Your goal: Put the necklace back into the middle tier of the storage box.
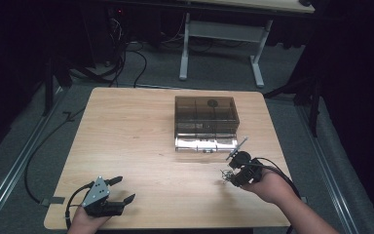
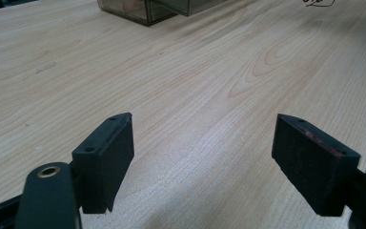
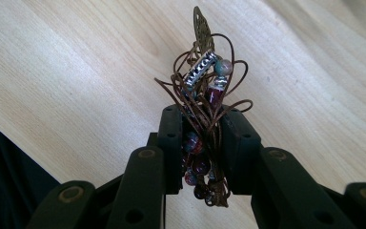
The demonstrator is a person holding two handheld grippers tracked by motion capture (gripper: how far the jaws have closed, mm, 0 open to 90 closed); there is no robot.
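Left gripper (image 1: pixel 121 190) sits nearest the camera at the near-left corner of the desk (image 1: pixel 136 141), jaws spread wide with nothing between them, only bare wood in its own view. It looks parked, probably kept out of the way while the other hand works.

Right gripper (image 3: pixel 201 129) is clamped on a tangled beaded cord necklace (image 3: pixel 207 81): brown cord loops, dark red beads, a silver patterned tube bead, a greenish bead and a flat bronze leaf-like charm sticking out past the jaw tips. Jaws stand narrow, pads pressing the bundle from both sides, some beads caught down between them. From the high view the bunch (image 1: pixel 225 175) hangs off the gripper's (image 1: pixel 233 170) tip near the near-right part of the desk; whether it clears the wood or touches it can't be told.

Smoked-plastic drawer box (image 1: pixel 206 117) stands toward the far edge, right of centre, with its bottom clear drawer (image 1: pixel 205 144) pulled out toward the person. The drawer lies just beyond the right gripper, near but apart. My guess: the drawer is open to receive the necklace, and the bunched grip keeps loose cord from trailing. The cord is springy and loops stick out, so snagging on the drawer wall seems a risk.

A thin light-coloured rod-like piece (image 1: pixel 242 144) shows beside the drawer's right end; can't tell what it is.
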